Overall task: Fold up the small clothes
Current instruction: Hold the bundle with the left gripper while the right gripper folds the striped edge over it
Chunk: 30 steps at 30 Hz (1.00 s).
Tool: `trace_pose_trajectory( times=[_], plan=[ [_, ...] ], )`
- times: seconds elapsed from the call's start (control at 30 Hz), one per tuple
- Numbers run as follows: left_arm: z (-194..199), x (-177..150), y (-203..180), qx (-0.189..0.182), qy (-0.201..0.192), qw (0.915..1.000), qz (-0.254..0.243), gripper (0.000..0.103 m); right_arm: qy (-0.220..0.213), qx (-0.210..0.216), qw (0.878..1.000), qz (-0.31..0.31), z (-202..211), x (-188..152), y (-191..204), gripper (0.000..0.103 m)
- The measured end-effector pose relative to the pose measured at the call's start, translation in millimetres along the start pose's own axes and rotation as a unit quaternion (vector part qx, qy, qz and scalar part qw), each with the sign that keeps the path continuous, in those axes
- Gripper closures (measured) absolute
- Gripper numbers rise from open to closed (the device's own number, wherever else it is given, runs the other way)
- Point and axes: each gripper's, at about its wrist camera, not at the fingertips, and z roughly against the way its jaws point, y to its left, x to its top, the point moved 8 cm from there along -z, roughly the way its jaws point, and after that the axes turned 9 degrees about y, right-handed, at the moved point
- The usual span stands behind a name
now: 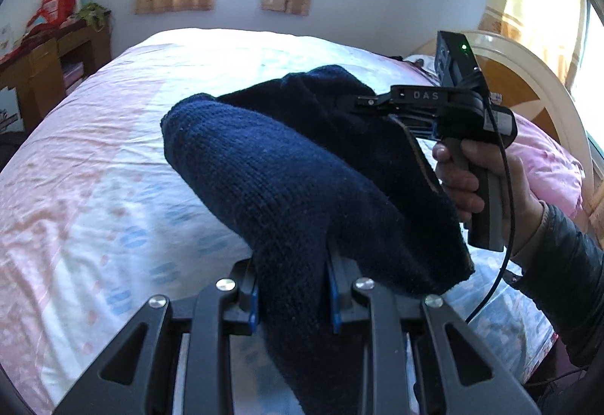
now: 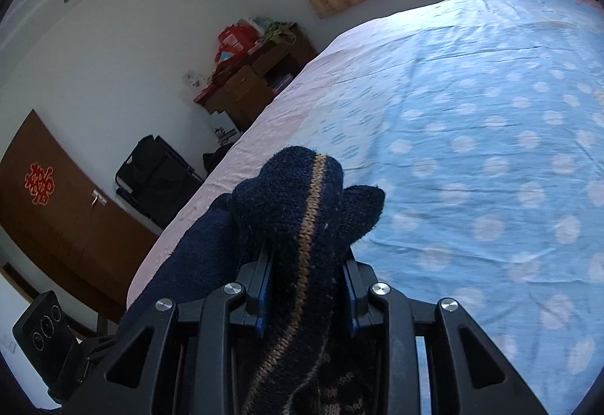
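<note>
A dark navy knitted garment (image 1: 287, 169) hangs in the air above the bed, held at two places. My left gripper (image 1: 292, 286) is shut on a thick bunched part of it, the knit filling the gap between the blue pads. In the left wrist view my right gripper (image 1: 362, 102) is seen from the side at the right, gripping the garment's far end, held by a person's hand (image 1: 464, 181). In the right wrist view the right gripper (image 2: 307, 279) is shut on a navy fold with a tan stripe (image 2: 311, 211) that sticks out past the fingers.
The bed (image 1: 94, 169) carries a pink and pale blue dotted sheet (image 2: 472, 151). A pink pillow (image 1: 547, 166) and a wooden headboard (image 1: 521, 83) lie at the right. A cluttered wooden desk (image 1: 49, 64) stands at the left wall, and a brown door (image 2: 49, 203) and a black folding chair (image 2: 158, 173) beyond the bed's edge.
</note>
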Motion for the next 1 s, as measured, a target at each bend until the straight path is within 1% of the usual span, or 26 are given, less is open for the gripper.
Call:
trace_pose_trajectory(
  times=[0.3, 0.4, 0.53, 0.83, 1.0],
  plan=[
    [16, -18, 25, 0.021, -0.006, 0.9995, 0.024, 0.076, 0.025, 0.02, 0.999, 0.016, -43, -4, 36, 0.072],
    [25, -28, 35, 0.025, -0.008, 0.9991, 0.032, 0.076, 0.032, 0.024, 0.999, 0.023, -52, -6, 45, 0.072],
    [26, -35, 42, 0.029, -0.009, 0.9986, 0.044, 0.076, 0.04, 0.028, 0.998, 0.03, -65, -8, 57, 0.072],
    [25, -48, 57, 0.031, -0.003, 0.9976, 0.063, 0.076, 0.063, 0.023, 0.997, 0.032, -95, -14, 61, 0.072],
    [18, -64, 66, 0.038, 0.012, 0.9963, 0.076, 0.076, 0.081, 0.013, 0.996, 0.031, -113, -18, 57, 0.072]
  ],
)
